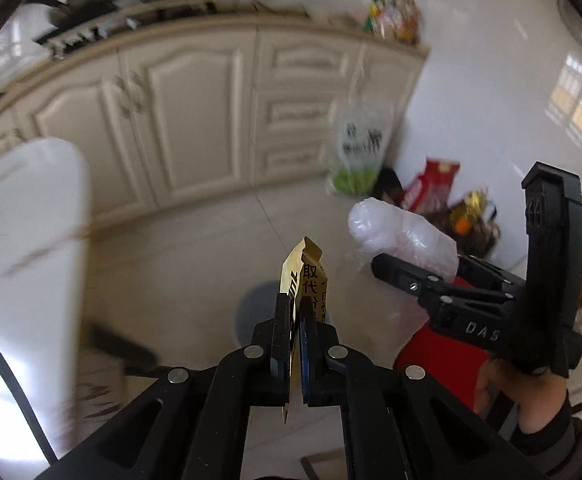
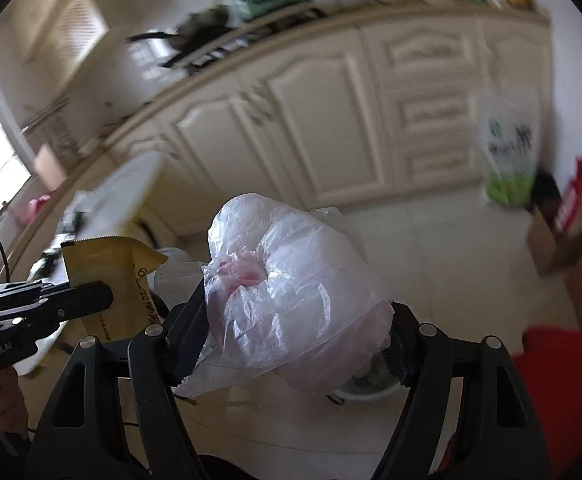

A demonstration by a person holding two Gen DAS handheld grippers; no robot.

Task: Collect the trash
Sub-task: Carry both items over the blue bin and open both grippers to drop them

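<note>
From the left wrist, the left gripper (image 1: 295, 320) is clamped on a flat gold foil wrapper (image 1: 305, 276) printed with black Chinese characters, "取代" legible. Just beside it the right gripper (image 1: 387, 268), marked "DAS", carries a crumpled clear plastic bag (image 1: 403, 236).

From the right wrist, that gripper (image 2: 291, 320) squeezes the filmy bag (image 2: 291, 276), pink showing inside; the left one reads "GenRobot.AI". Cream panelled cabinets (image 2: 331, 120) stand behind.

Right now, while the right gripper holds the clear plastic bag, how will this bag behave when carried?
The clear plastic bag is thin and crumpled, so it is probably floppy and light. It bulges between the right gripper's fingers, so it may deform and slip if the grip loosens. Its loose lower edge will likely hang and flap.
</note>
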